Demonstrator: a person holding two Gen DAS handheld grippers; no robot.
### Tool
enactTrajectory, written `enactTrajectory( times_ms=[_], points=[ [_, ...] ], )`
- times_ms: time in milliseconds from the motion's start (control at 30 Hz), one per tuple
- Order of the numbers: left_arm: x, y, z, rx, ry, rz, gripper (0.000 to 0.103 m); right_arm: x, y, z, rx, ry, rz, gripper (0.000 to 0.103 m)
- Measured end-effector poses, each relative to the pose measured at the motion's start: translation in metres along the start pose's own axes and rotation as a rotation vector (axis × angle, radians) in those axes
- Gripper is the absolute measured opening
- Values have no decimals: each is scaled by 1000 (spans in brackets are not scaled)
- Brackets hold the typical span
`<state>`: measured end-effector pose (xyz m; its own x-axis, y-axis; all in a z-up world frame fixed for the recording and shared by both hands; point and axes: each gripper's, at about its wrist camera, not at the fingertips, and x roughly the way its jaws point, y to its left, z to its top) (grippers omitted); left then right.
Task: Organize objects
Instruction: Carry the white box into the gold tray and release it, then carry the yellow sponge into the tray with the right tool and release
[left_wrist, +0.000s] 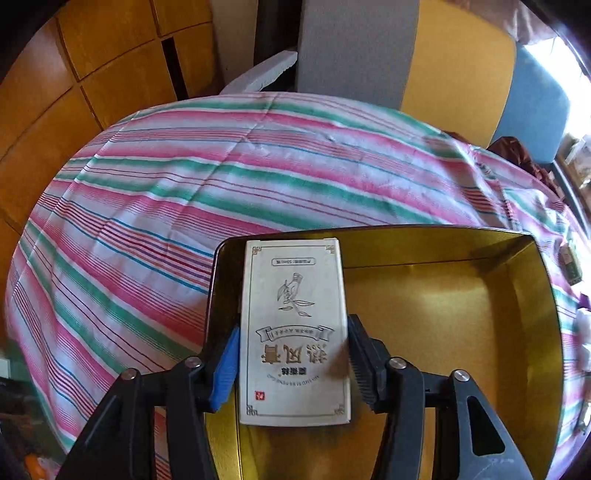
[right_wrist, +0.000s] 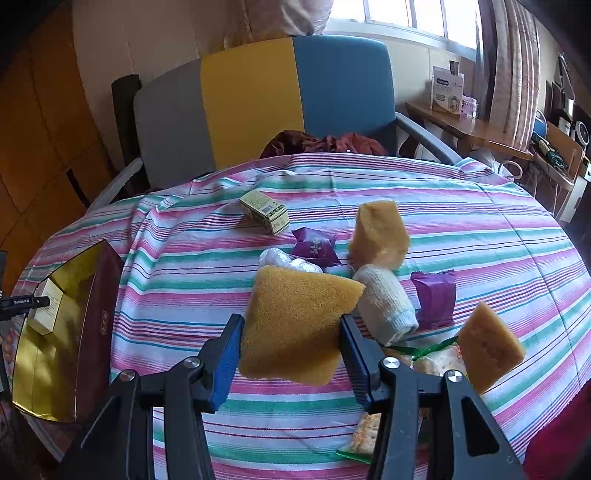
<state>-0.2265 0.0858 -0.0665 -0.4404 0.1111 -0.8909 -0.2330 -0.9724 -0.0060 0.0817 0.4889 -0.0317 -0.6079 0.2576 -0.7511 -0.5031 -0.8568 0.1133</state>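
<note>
Glossy gold tin (left_wrist: 535, 295), porous sponge (right_wrist: 299, 325)

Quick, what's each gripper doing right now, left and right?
Left gripper: open around the white box in the gold tray.
Right gripper: closed on a yellow sponge.

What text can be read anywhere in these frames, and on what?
White carton in the gold box: upside-down Chinese characters, plus "50ml"; the rest too blurred.
Left gripper: a small white label, too small to read.
Green carton, purple wrappers, shelf boxes: print unreadable.
</note>
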Motion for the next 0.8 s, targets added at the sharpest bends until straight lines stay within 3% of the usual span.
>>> enactTrajectory(
  times_ms=[200,400,567,800],
  points=[
    [-46,0,-11,18,-105,-33,64,-2,0,0,-2,-10,-4,52],
    [-112,8,-57,18,-279,-29,77,-6,14,0,-27,-20,2,52],
    [-136,9,-98,1,-315,-21,77,-6,42,-7,-68,-1,40,52],
    [-146,10,-131,-9,-330,-3,79,-13,79,-16,-71,20,131,52]
  ],
)
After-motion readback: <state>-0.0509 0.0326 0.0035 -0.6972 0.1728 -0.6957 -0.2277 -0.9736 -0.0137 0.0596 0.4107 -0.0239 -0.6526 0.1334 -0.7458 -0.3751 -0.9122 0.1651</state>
